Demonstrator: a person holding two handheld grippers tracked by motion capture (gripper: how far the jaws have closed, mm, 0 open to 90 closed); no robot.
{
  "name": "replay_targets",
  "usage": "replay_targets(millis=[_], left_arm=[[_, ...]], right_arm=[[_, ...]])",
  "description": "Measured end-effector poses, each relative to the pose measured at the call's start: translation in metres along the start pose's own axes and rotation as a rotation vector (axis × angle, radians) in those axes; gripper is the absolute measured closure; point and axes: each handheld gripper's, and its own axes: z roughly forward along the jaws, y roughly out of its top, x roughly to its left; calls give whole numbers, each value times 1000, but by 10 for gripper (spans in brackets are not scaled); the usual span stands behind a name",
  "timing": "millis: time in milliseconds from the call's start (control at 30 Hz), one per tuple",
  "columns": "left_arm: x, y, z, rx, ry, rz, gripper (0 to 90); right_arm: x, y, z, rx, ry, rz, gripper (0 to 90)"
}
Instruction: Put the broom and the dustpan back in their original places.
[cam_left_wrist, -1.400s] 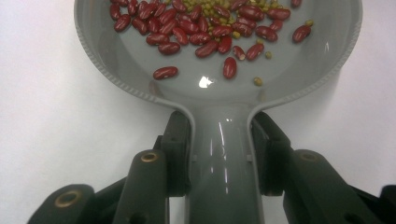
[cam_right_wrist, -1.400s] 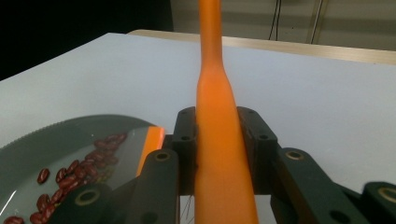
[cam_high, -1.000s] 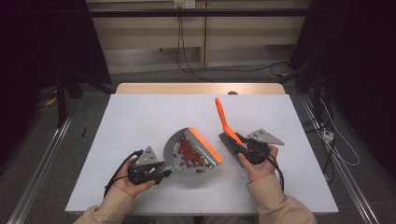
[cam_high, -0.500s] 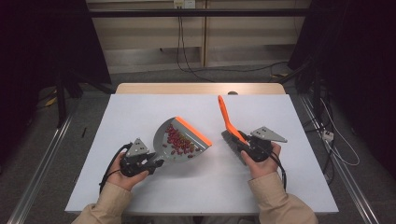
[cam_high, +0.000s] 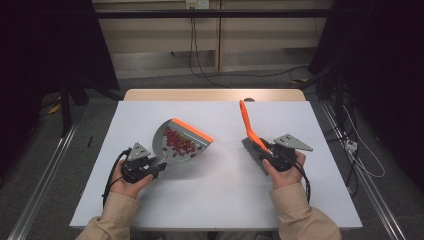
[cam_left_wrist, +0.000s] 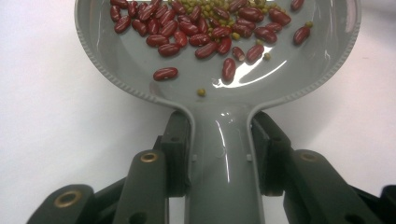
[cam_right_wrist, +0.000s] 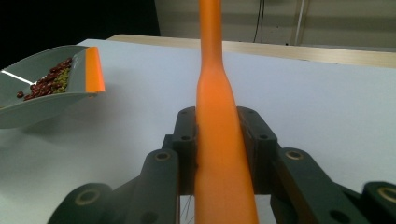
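Note:
A grey dustpan (cam_high: 180, 142) with an orange front lip holds red beans (cam_left_wrist: 196, 32) and small green ones. Its grey handle (cam_left_wrist: 224, 158) is clamped between the pads of my left gripper (cam_high: 156, 166), which is shut on it at the table's left front. In the right gripper view the dustpan (cam_right_wrist: 42, 88) is lifted off the table, lip tilted up. My right gripper (cam_high: 266, 152) is shut on the orange handle (cam_right_wrist: 219, 121) of a brush, which rises up and away from it; the grey brush head (cam_high: 252, 152) rests at the table by the gripper.
The white table top (cam_high: 220, 195) has a wooden strip (cam_high: 215, 95) along its far edge. Cables (cam_high: 200, 60) hang and lie on the floor behind the table. Metal rails (cam_high: 45, 185) run along both sides on the floor.
My left gripper has carried the dustpan leftward across the table, away from the brush. The right gripper and brush have hardly moved.

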Motion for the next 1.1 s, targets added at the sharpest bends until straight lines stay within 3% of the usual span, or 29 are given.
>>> replay_targets(millis=[400,800,1000,1100], left_arm=[[21,-8,-1,28,93,-100,630],[35,-16,-1,67,166,-172,630],[38,-18,-1,101,198,-187,629],[38,-19,0,92,216,-205,629]], right_arm=[[-13,-1,-9,-15,-31,14,708],[-24,-2,-12,-18,-62,29,708],[-26,-4,-15,-16,-69,23,708],[-29,-4,-16,-12,-76,23,708]])
